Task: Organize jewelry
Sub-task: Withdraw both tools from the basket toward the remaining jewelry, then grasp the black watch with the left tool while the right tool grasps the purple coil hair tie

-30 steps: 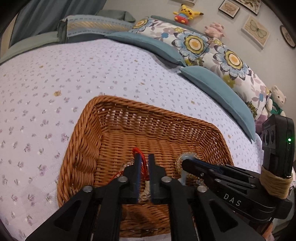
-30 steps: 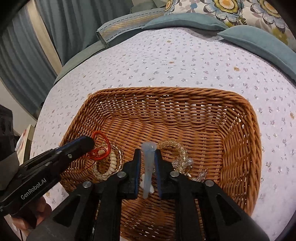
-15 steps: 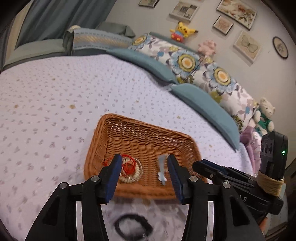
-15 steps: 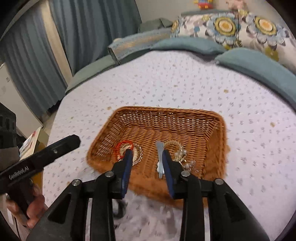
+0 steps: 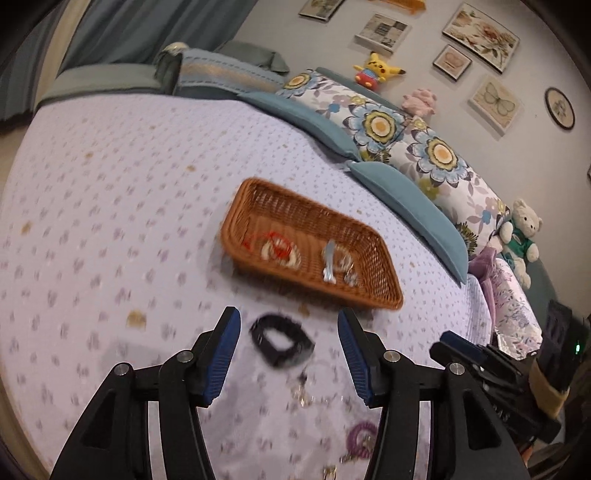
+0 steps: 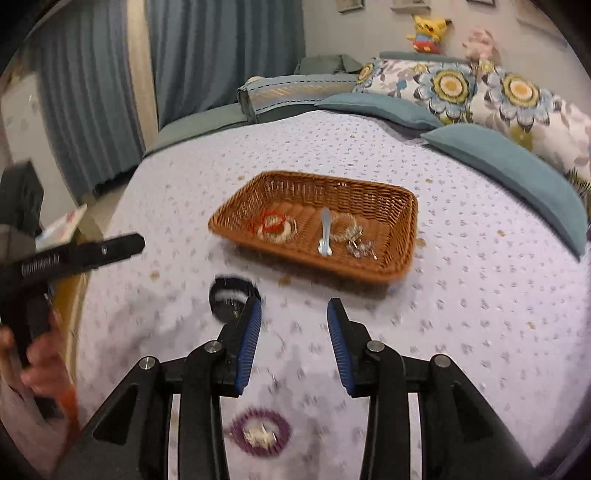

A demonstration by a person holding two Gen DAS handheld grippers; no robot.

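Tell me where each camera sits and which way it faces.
Left wrist: on the left tongs, open, looking forward and down across the bed at the wicker basket and black hair tie; the right tongs show at lower right.
Right wrist: on the right tongs, open, facing the basket and purple coil tie; the left tongs and a hand show at left.
Shared: basket, black tie, pillows.

a bed [image 5: 110,192] with floral pillows [image 5: 417,147], framed pictures [image 5: 480,26] on the wall, blue curtains [image 6: 207,55]
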